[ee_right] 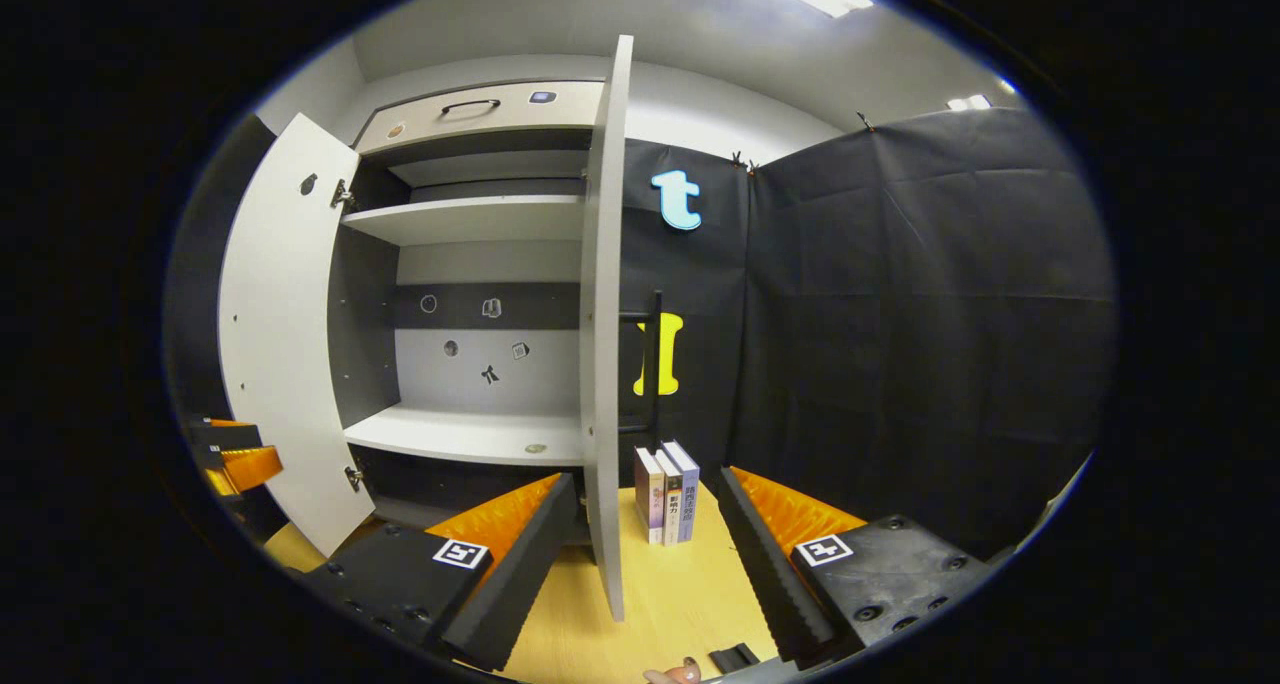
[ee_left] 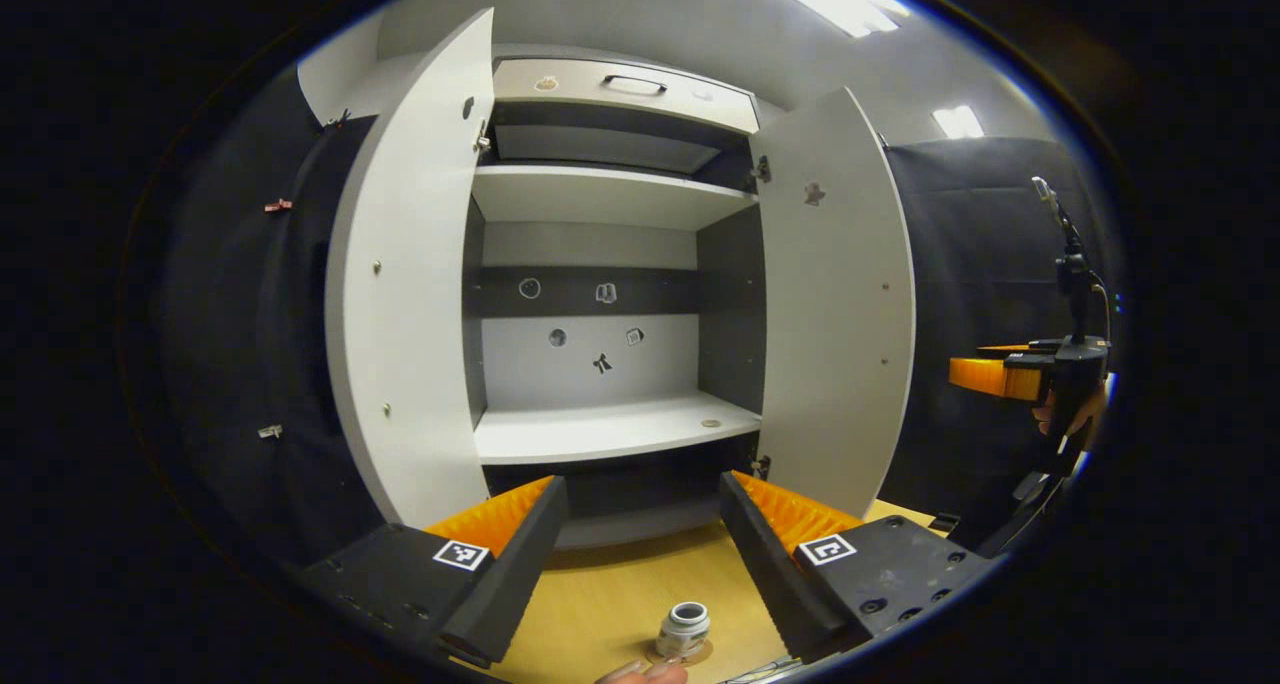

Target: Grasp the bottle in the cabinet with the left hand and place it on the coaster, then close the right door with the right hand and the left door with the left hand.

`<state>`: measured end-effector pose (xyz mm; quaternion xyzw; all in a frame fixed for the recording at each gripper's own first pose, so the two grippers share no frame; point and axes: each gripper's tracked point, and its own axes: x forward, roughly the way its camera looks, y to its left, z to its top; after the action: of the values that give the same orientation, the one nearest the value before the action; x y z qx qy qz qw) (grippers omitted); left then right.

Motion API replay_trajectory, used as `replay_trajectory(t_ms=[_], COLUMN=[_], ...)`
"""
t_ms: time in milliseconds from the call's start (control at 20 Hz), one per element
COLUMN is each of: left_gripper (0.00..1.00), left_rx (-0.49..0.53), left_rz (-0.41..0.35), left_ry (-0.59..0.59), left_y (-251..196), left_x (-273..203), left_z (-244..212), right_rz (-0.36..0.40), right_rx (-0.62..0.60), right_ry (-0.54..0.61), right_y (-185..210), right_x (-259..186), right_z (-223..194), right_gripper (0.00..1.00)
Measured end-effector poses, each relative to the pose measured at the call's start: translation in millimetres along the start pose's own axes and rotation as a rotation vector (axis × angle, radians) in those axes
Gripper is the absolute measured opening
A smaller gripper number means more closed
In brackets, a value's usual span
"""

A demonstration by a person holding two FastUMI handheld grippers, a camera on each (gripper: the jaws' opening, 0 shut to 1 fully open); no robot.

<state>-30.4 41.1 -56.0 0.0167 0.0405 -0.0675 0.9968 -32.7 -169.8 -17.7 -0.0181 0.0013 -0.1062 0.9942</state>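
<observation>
Left gripper view: left gripper [ee_left: 640, 549] hangs w/ jaws spread wide, nothing between them, facing the open cabinet [ee_left: 600, 264]. The bottle [ee_left: 684, 630] stands upright on the coaster [ee_left: 704, 653] on the wooden surface [ee_left: 610, 604], at its near edge, below and between the jaws but apart from both. Left door [ee_left: 410, 294] and right door [ee_left: 840, 304] both swung open; middle shelf [ee_left: 610, 426] bare except a small round mark near its front right corner. The right gripper [ee_left: 985, 374] shows far right, held by a hand [ee_left: 1070, 419], well apart from the right door (can't tell there how its jaws stand).

Right gripper view: right gripper [ee_right: 645, 544] jaws spread too, gripping nothing; the right door [ee_right: 603, 314] is seen edge-on, its lower edge between the jaws, not touched by either. Three books [ee_right: 668, 494] stand upright on the surface just beyond the door, toward the back edge by the cloth wall [ee_right: 900, 314]. Left gripper [ee_right: 235, 459] shows at far left, near the left door [ee_right: 285, 334].
</observation>
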Motion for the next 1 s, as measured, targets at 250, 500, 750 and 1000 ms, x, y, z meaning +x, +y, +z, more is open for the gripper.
replay_trajectory(t_ms=[250, 500, 750, 1000], left_gripper=[0.96, 0.96, 0.98, 0.98], left_rx=[-0.018, -0.017, -0.037, -0.065], left_rz=[0.170, 0.336, 0.417, 0.460], left_ry=[-0.021, -0.034, -0.057, -0.045], left_y=[44.1, 67.4, 71.0, 71.0], left_x=[-19.8, -33.6, -37.7, -29.7], left_z=[23.9, 41.2, 48.9, 43.7], right_rz=[0.080, 0.169, 0.288, 0.453], right_rx=[0.007, 0.088, 0.070, 0.091], right_ry=[0.001, -0.003, -0.017, -0.011], right_y=[-12.0, -16.8, -3.9, 36.6], right_x=[42.6, 77.5, 97.3, 97.2], right_z=[13.3, 17.8, 20.2, 19.1], right_gripper=[0.95, 0.95, 0.95, 0.86])
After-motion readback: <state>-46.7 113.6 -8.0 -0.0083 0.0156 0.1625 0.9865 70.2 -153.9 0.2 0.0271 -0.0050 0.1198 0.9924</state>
